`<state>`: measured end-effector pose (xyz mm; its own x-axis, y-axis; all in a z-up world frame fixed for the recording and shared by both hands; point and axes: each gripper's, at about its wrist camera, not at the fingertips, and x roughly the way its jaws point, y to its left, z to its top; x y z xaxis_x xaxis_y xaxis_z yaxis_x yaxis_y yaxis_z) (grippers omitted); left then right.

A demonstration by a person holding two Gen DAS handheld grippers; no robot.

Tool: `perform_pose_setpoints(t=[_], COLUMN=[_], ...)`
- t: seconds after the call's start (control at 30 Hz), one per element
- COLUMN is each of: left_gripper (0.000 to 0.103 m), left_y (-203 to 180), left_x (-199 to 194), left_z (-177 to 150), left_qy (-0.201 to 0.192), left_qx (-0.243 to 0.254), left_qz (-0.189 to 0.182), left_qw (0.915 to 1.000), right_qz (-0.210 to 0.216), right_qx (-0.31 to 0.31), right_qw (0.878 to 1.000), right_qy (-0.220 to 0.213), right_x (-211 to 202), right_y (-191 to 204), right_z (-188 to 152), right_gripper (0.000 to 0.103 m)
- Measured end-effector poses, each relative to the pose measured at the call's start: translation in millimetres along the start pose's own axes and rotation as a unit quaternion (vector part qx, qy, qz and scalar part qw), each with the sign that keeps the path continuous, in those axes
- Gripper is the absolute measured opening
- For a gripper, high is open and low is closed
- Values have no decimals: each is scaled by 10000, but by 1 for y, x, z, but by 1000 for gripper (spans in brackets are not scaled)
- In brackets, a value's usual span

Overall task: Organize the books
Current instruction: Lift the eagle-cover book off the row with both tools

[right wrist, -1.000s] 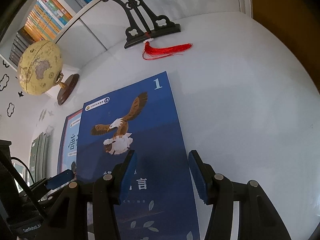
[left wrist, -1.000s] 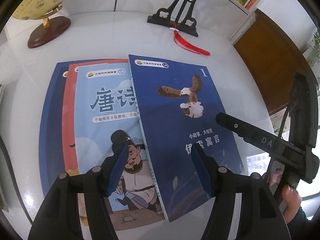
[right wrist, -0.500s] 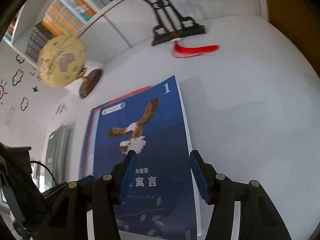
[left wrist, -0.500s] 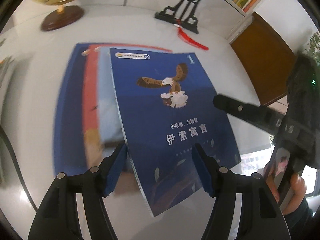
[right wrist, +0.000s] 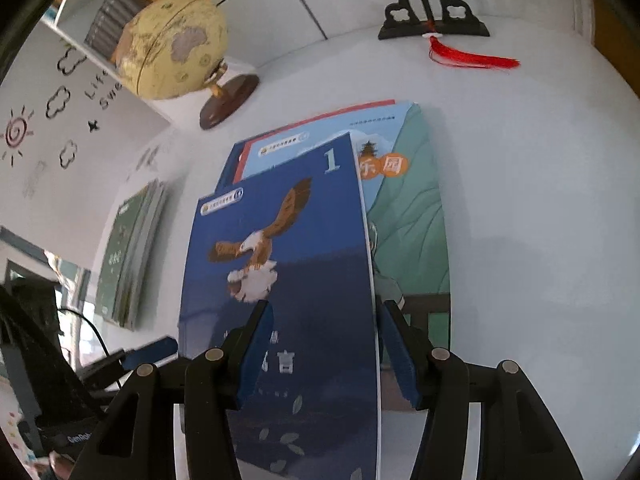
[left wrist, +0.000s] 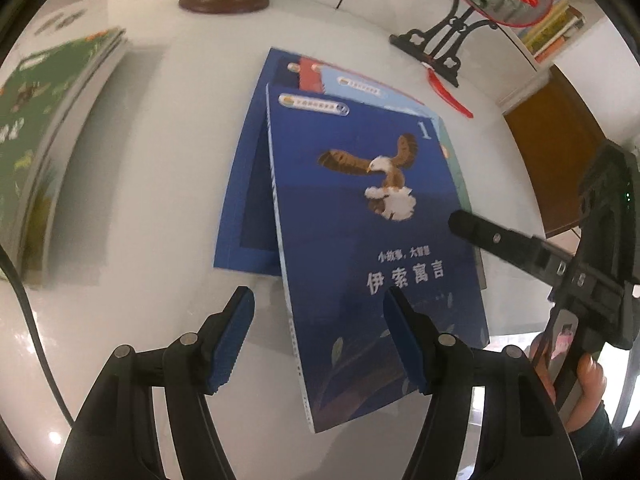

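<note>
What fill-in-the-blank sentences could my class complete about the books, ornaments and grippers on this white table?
1. The top book of the stack shows a flying ____ on its dark blue cover.
2. The numeral printed near that cover's top corner is ____.
3. The tassel lying by the black ornament stand is coloured ____.
4. The yellow globe rests on a round ____ wooden base.

Missing words: eagle; 1; red; brown

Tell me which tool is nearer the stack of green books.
Left. The left tool is over the eagle book's left edge, with the green books off to its left. The right tool is over that book's right side, farther away.
</note>
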<state>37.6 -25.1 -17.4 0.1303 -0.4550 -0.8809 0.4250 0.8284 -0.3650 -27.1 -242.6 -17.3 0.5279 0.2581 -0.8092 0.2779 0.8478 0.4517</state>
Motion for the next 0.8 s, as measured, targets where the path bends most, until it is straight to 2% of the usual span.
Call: perform_pose_setpoints(t=[0.23,0.37,0.53,0.6,0.67,0.73,0.8], left_gripper=[64,63,60,60,60,60,60], left_y=[-17,-22,-23,-25,-26,-25,-23], left_x=[13,13,-16,-28,-31,-26,-17], left_z=[-7,-7,-6,-3,1,3,2], left_qy=[119,40,-313,-458,-521,-468,-380], left_qx=[133,104,92,131,135,128,82], left_qz=[-137,-35,-337,-428,-414,-349,-304], left_qw=[9997,9999,9989,9979,9977,9982,9988], right_qz=[-131,-147,-80,269,937,1583,1758], right_qx=[-147,-151,-113,5,261,512,547], right_qw=[9998,9997,9999,9995,9947,9848,9815], right_qy=[-72,-105,-86,-178,-342,-493,-518], right_x=[2,2,-2,-11,-23,-30,-31], right_y=[4,6,5,2,-3,-7,-7], right_z=[0,0,-2,-4,-6,-7,-7], right_gripper=[55,55,55,55,55,55,55])
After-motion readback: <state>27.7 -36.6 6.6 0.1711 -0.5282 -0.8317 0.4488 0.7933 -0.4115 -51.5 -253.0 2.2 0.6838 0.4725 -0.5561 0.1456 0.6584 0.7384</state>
